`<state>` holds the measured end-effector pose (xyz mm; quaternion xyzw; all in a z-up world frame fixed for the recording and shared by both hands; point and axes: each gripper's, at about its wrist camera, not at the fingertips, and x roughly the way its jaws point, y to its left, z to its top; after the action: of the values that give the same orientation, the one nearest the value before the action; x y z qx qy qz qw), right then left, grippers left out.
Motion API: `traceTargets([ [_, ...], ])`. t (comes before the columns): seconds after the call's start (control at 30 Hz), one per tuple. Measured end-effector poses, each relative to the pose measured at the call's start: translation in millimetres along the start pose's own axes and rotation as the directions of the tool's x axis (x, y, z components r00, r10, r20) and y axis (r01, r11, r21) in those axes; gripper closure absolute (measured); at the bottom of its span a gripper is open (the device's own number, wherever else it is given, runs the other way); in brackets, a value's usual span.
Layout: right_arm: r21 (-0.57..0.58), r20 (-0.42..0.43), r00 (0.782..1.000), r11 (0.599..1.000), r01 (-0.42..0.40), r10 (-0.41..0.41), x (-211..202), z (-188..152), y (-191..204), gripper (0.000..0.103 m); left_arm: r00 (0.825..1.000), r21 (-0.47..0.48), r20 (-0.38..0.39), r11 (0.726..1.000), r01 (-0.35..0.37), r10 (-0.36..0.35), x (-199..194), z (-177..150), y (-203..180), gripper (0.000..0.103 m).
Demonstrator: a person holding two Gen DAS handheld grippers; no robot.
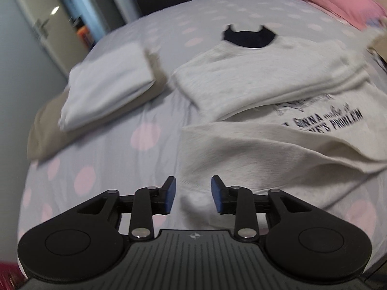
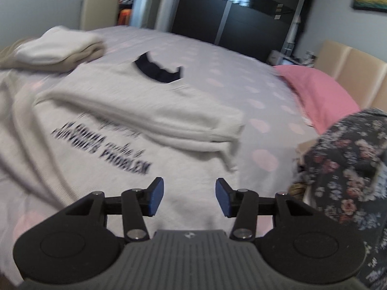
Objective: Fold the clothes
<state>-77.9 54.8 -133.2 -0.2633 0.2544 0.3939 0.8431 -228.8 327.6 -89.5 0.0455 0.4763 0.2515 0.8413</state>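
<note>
Hovering with jaws apart and empty, the left claw [image 1: 193, 194] and right claw [image 2: 189, 197] risk bunching the loosely folded sweatshirt [image 2: 135, 120] on the bed [image 1: 108, 154] if they regrasp unevenly.

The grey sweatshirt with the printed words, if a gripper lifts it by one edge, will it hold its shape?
Probably not. The grey sweatshirt already lies in soft folds and wrinkles, so it would likely droop. Its folded-over sleeve lies loose and may slip open. It looks thick, so perhaps fairly heavy for a single pinch.

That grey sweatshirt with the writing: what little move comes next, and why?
Probably bring both tools down onto the sweatshirt's near hem and pinch it. The left tool and right tool hang open above it, holding nothing, and both sleeves already lie folded across the front.
</note>
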Motion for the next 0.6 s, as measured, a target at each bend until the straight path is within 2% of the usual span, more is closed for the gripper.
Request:
traceTargets([
  [0.07, -0.044, -0.012, 0.999, 0.998, -0.038, 0.038, -1, -3, 11, 0.051, 1.0, 0.066, 0.021, 0.998, -0.01, 0.008, -2, 2, -11, 0.061],
  [0.13, -0.094, -0.02, 0.997, 0.993, -0.074, 0.072, -2, -6, 21, 0.042, 0.999, 0.132, 0.039, 0.991, -0.018, 0.013, -3, 3, -22, 0.061],
  [0.2, -0.151, -0.029, 0.994, 0.983, -0.106, 0.103, -3, -9, 34, 0.041, 0.999, 0.195, 0.05, 0.981, -0.02, 0.011, -2, 5, -32, 0.061],
  [0.33, -0.273, -0.058, 0.987, 0.949, -0.159, 0.149, -4, -18, 57, 0.041, 0.997, 0.354, 0.079, 0.934, -0.044, 0.017, 2, 6, -54, 0.06],
  [0.4, -0.332, -0.075, 0.984, 0.926, -0.178, 0.162, -4, -23, 68, 0.04, 0.994, 0.454, 0.108, 0.888, -0.068, 0.021, 2, 5, -67, 0.056],
  [0.47, -0.38, -0.088, 0.983, 0.907, -0.181, 0.16, -4, -28, 76, 0.04, 0.99, 0.55, 0.14, 0.831, -0.085, 0.008, 2, 4, -79, 0.05],
  [0.6, -0.424, -0.102, 0.982, 0.886, -0.187, 0.159, -2, -33, 84, 0.04, 0.985, 0.718, 0.171, 0.689, -0.098, -0.038, 2, 0, -105, 0.044],
])
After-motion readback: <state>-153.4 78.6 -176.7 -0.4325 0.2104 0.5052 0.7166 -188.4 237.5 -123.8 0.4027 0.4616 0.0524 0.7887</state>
